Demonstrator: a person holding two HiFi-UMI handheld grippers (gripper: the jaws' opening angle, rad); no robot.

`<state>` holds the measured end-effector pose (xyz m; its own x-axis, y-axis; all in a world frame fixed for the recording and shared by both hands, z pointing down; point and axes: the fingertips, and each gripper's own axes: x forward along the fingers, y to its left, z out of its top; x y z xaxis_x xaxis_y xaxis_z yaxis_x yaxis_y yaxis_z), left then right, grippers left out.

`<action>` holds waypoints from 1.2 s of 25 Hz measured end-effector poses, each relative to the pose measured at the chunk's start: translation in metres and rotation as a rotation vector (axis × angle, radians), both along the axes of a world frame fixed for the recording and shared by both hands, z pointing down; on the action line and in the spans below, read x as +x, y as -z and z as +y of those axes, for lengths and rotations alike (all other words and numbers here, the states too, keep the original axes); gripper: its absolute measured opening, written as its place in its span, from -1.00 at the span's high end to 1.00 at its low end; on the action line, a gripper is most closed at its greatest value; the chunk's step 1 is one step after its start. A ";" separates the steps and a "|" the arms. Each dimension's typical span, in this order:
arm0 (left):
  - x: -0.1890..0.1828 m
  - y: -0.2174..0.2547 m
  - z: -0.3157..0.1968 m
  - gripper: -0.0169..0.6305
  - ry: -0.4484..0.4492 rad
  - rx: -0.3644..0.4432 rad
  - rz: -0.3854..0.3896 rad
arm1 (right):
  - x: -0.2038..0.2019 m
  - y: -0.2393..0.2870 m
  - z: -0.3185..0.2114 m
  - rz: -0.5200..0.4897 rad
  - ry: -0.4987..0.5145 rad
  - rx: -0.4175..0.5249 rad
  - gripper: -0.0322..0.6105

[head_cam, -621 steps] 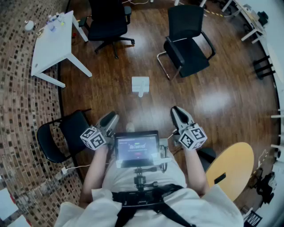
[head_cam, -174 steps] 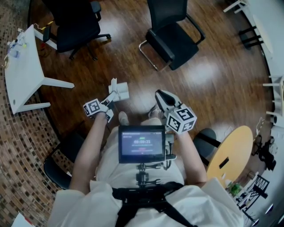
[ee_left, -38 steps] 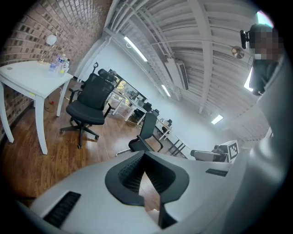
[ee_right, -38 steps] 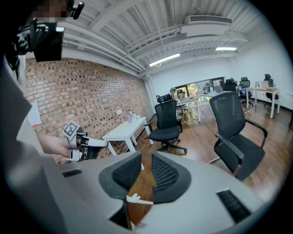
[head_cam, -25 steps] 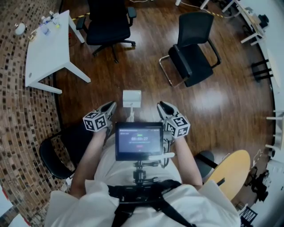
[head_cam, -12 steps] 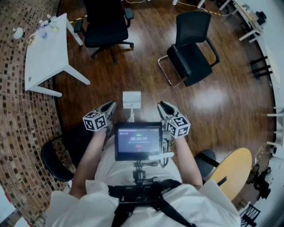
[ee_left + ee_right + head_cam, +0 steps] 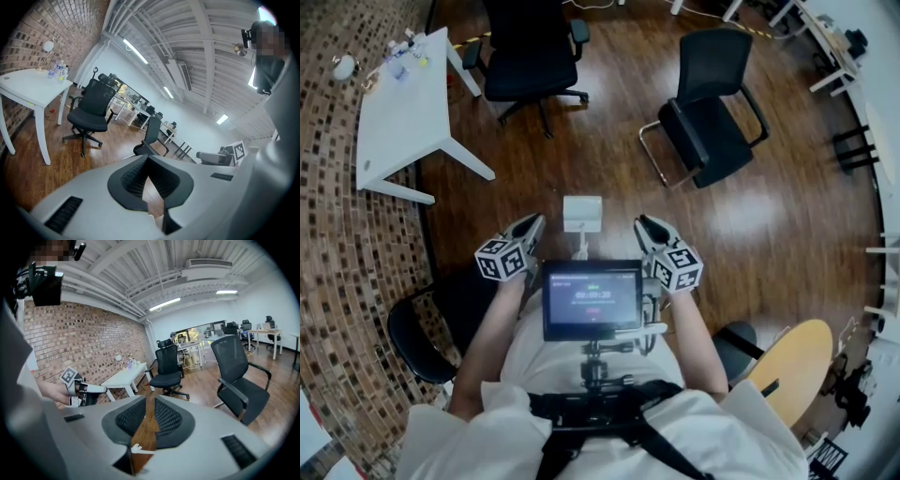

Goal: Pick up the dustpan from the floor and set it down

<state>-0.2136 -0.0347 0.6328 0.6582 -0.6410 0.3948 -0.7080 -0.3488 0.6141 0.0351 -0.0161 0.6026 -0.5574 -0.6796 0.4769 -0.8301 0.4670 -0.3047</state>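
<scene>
Two grippers hover over the wood floor: the left gripper has its jaws pressed together on nothing. The white dustpan lies on the floor between them, touching neither. The right gripper has just been closing its jaws to a narrow, empty gap.

white table, office chair — wooden floor

Head view hangs high, staring steeply down on the wood floor; both gripper views sit low, looking nearly level across the room, and each catches the white table, the swivel chair and the other: left gripper, right gripper
</scene>
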 end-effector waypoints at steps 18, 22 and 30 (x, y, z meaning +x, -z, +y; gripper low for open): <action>-0.016 0.013 -0.010 0.95 0.044 0.052 -0.020 | -0.003 0.010 -0.012 -0.028 -0.043 0.004 0.70; -0.014 0.010 -0.012 0.95 0.033 0.040 -0.016 | -0.001 0.012 -0.012 -0.025 -0.049 0.009 0.70; -0.009 0.007 -0.014 0.95 0.010 0.027 -0.009 | 0.000 0.010 -0.014 0.002 -0.050 0.003 0.70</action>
